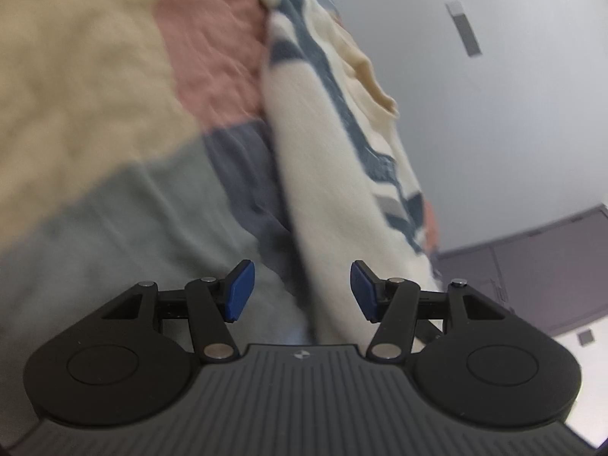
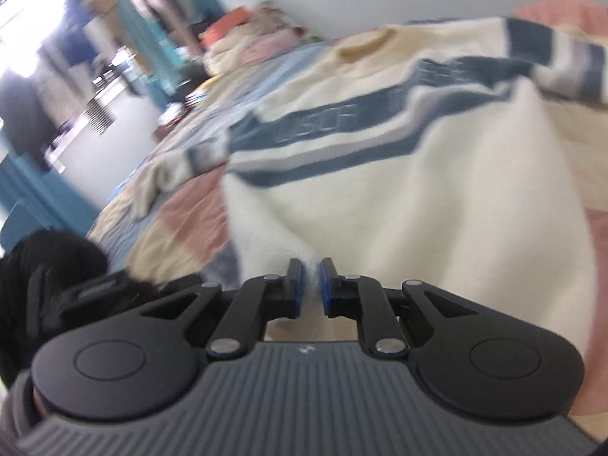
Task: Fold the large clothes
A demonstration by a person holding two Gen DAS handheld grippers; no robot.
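Observation:
A cream sweater with blue and grey stripes [image 2: 399,174] lies spread on a patchwork bedspread [image 2: 190,216]. My right gripper [image 2: 311,288] is shut on the sweater's near hem, with cream cloth pinched between its blue pads [image 2: 294,285]. In the left wrist view the sweater [image 1: 334,174] runs up the middle of the frame over the bedspread [image 1: 95,95]. My left gripper [image 1: 302,290] is open, with its blue pads [image 1: 239,290] wide apart on either side of the sweater's near edge, holding nothing.
A white wall [image 1: 494,95] and a dark cabinet [image 1: 532,266] lie beyond the bed's edge in the left wrist view. In the right wrist view, pillows and a pile of cloth [image 2: 250,38] sit at the bed's far end, and a black object [image 2: 49,277] lies at the left.

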